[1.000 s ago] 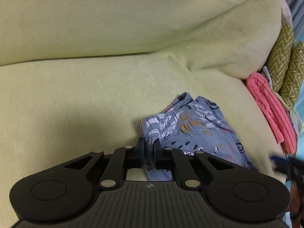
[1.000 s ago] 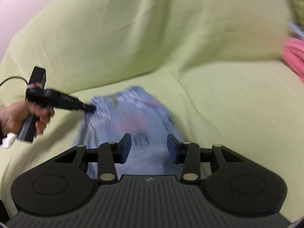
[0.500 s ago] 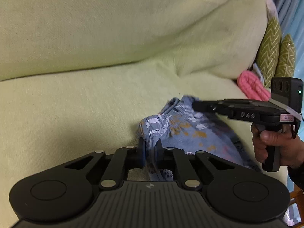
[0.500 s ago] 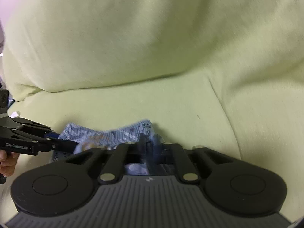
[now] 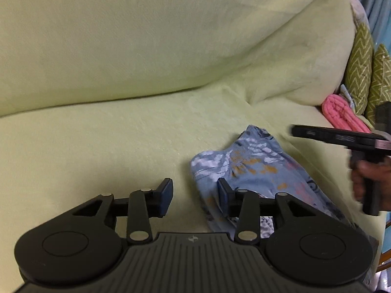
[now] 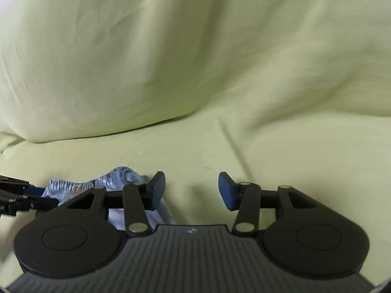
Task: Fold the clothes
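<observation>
Two hand-held grippers hang over a sofa draped in a pale yellow-green cover, whose back cushion rises behind the seat and fills most of both views. On the left, the left hand-held gripper has its jaws spread wide and grips nothing; its left pad is over bare seat cover, its right pad at the near edge of the shorts. This blue patterned garment lies bunched on the seat, waistband toward the cushion. Further right, the right hand-held gripper is likewise wide open and empty, the shorts just beside its left finger. A hand grasps its handle. At the far right edge a pink folded cloth rests by two green zigzag cushions, with blue curtain behind.
</observation>
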Demonstrator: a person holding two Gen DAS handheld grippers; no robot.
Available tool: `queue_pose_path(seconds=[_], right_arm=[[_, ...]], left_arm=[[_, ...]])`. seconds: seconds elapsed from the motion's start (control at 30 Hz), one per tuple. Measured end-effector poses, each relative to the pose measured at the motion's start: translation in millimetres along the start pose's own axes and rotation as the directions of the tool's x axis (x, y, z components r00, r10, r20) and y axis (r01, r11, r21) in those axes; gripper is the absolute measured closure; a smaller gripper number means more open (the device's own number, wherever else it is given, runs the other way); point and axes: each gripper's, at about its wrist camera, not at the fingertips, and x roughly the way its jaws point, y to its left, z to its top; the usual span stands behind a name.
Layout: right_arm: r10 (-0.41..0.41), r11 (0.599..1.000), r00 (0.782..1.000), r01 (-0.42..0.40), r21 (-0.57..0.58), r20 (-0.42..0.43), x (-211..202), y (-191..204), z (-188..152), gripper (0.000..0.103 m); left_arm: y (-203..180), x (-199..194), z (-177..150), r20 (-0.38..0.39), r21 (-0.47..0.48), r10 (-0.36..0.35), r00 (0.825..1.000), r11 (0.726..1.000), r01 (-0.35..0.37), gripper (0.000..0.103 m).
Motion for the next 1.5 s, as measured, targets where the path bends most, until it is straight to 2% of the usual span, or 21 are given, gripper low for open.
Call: queue_pose_path(seconds=[0.1, 0.17, 0.3, 0.4, 0.5, 0.67, 0.73, 0.83, 0.87, 0.9, 1.0, 1.07, 1.17, 1.23, 1.33, 1.5], right_arm=[[0.018, 1.000, 1.000, -0.018, -0.006, 0.008, -65.5, 2.9, -22.1, 0.059], [0.062, 0.998, 0.998, -0.063, -0.029, -0.012, -112.5, 13.3, -45.3, 0.059], [0.154, 0.978, 0.985, -0.163, -0.131, -0.081, -200.5, 64.5, -111.4, 0.059], [0.147, 0.952, 0.981, -0.174, -0.251, -0.124, -246.4, 111.3, -170.7, 0.059], [0.098, 0.925, 0.985, -0.144, -0.352, -0.144, -264.2, 155.0, -217.2, 0.060], [-0.052, 0.832, 0.996, 0.005, -0.555, -0.069, -267.3, 211.9, -265.6, 0.059], [-0.085, 0.791, 0.996, 0.049, -0.610, -0.029, -265.2, 221.7, -276.6, 0.064], [-0.134, 0.725, 0.991, 0.117, -0.678, 0.027, -257.3, 229.0, -281.6, 0.085], [-0.140, 0.719, 0.990, 0.121, -0.684, 0.027, -257.1, 227.6, -279.8, 0.099], [-0.147, 0.715, 0.989, 0.123, -0.688, 0.024, -257.5, 225.3, -277.6, 0.103], [-0.106, 0.811, 0.994, 0.094, -0.577, 0.012, -268.2, 205.2, -256.6, 0.103], [-0.073, 0.889, 0.997, 0.065, -0.453, 0.000, -278.3, 184.8, -238.3, 0.103], [-0.022, 0.960, 1.000, 0.016, -0.281, -0.016, -286.8, 157.4, -223.3, 0.103], [-0.006, 0.975, 1.000, 0.001, -0.224, -0.021, -287.9, 146.6, -221.7, 0.103], [0.036, 0.986, 0.999, -0.042, -0.162, -0.037, -290.1, 139.2, -227.2, 0.103], [0.097, 0.992, 0.994, -0.100, -0.074, -0.048, -288.6, 128.4, -232.4, 0.102]], left_arm=[[-14.5, -32.9, -11.8, 0.020, 0.048, 0.004, 1.000, 0.999, -0.005, 0.063], [-27.8, -55.9, -22.9, 0.030, 0.095, 0.010, 0.999, 0.995, -0.013, 0.060], [-60.1, -99.8, -54.2, 0.045, 0.178, 0.010, 0.999, 0.984, -0.017, 0.056], [-84.9, -128.4, -81.0, 0.045, 0.242, 0.007, 0.999, 0.970, -0.017, 0.050], [-104.0, -151.7, -105.8, 0.039, 0.266, -0.009, 0.999, 0.964, -0.001, 0.047], [-120.5, -174.9, -137.2, 0.023, 0.275, -0.011, 1.000, 0.962, 0.004, 0.045], [-121.3, -180.3, -146.0, 0.019, 0.274, -0.005, 1.000, 0.962, 0.000, 0.044], [-122.5, -184.5, -156.9, 0.010, 0.285, -0.006, 1.000, 0.958, 0.003, 0.044], [-125.0, -183.9, -160.5, 0.003, 0.300, -0.009, 1.000, 0.954, 0.008, 0.044], [-127.5, -183.2, -164.1, -0.005, 0.315, -0.012, 1.000, 0.949, 0.013, 0.044], [-135.0, -181.1, -174.7, -0.027, 0.358, -0.020, 0.999, 0.933, 0.028, 0.043], [-142.2, -178.3, -182.6, -0.043, 0.391, -0.025, 0.999, 0.919, 0.040, 0.039], [-165.3, -165.3, -196.6, -0.074, 0.447, -0.027, 0.997, 0.893, 0.057, 0.032], [-178.5, -156.1, -204.1, -0.073, 0.461, -0.016, 0.997, 0.886, 0.048, 0.030], [-193.5, -142.1, -210.6, -0.068, 0.441, -0.003, 0.998, 0.897, 0.032, 0.027], [-213.7, -119.1, -215.6, 0.013, 0.459, 0.093, 0.996, 0.884, -0.089, 0.029]])
